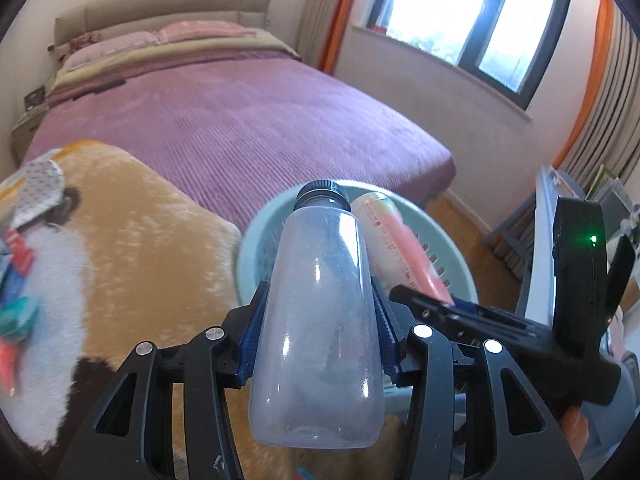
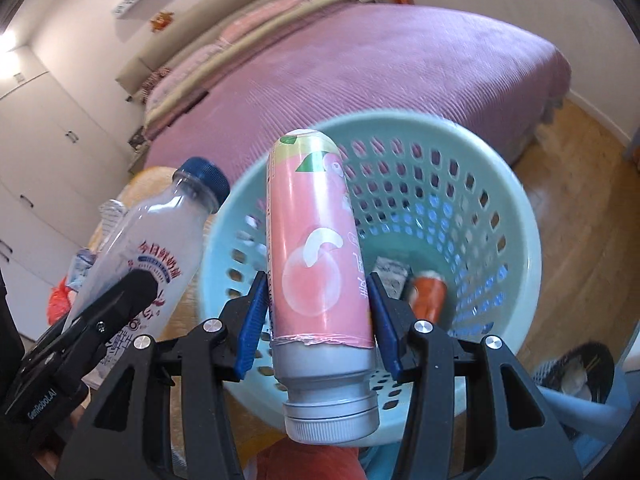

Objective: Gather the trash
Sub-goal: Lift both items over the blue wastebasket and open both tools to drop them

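- The left gripper [image 1: 318, 316] is clamped on a clear bottle [image 1: 320, 312]; the blue pads press both its sides near mid-body, the dark cap points ahead of the jaws and the base sticks back towards the camera.
- The right gripper [image 2: 320, 312] is clamped on a pink can [image 2: 316, 248], held at the lower body, with its screw cap behind the jaws and its rounded end ahead of them.
- A basket [image 2: 516, 216] lies ahead of and below the right jaws; the can's far end hangs over its opening.
- In the left view the basket's rim [image 1: 256, 232] shows just beyond the bottle's cap, so the bottle looks near the edge rather than well over the opening.
- Inside the basket, past the right jaws, lie an orange piece [image 2: 430, 292] and a flat wrapper [image 2: 392, 276].
- To the left of the left jaws, more litter [image 1: 18, 280] sits on a fluffy blanket [image 1: 132, 240].
- Step in hand, as I judge it: carrying both items to the basket for dropping.
- Next move calls for bringing the bottle fully over the opening, then widening each pair of jaws so both fall inside without striking the rim.
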Motion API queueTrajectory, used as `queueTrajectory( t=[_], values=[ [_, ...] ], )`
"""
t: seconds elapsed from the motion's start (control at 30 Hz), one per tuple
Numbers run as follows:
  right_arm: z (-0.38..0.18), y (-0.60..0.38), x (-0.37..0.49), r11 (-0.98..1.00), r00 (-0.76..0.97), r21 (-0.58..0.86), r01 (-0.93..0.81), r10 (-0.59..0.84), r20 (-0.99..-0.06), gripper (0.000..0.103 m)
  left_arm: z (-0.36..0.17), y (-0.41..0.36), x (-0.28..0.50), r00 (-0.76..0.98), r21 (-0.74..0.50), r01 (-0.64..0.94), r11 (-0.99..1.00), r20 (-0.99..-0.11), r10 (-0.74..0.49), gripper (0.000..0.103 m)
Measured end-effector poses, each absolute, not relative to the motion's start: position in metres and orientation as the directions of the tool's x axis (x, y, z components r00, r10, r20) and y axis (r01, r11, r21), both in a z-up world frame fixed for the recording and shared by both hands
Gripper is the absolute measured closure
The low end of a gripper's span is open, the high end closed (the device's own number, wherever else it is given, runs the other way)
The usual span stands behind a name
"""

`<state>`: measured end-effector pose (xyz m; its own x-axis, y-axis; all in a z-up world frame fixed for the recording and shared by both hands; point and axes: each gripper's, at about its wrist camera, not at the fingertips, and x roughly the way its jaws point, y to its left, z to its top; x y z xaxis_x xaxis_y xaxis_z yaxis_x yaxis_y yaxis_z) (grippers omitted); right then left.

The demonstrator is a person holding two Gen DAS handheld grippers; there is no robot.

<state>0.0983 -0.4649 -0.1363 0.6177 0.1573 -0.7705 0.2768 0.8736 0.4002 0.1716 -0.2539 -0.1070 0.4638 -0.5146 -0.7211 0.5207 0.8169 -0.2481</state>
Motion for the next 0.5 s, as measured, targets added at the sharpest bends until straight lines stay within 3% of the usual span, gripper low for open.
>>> queueTrajectory(
  t=[0.23, 0.37, 0.5],
  values=[
    [-0.154, -0.465, 0.101, 0.864, 0.577, 0.403, 0.302, 0.170, -0.799, 0.056, -0.119, -0.270, 0.176, 0.417, -0.263, 0.541, 0.799, -0.741, -0.526, 0.057],
    [-0.148, -0.466, 0.101, 0.858, 0.594, 0.418, 0.298, 0.176, -0.785, 0.054, -0.110, -0.262, 0.172, 0.436, -0.284, 0.546, 0.788, -0.707, -0.557, 0.040],
    [-0.128, -0.459, 0.093, 0.871, 0.632, 0.409, 0.271, 0.160, -0.759, 0.053, -0.097, -0.242, 0.162, 0.470, -0.291, 0.536, 0.793, -0.677, -0.566, 0.040]
  ],
)
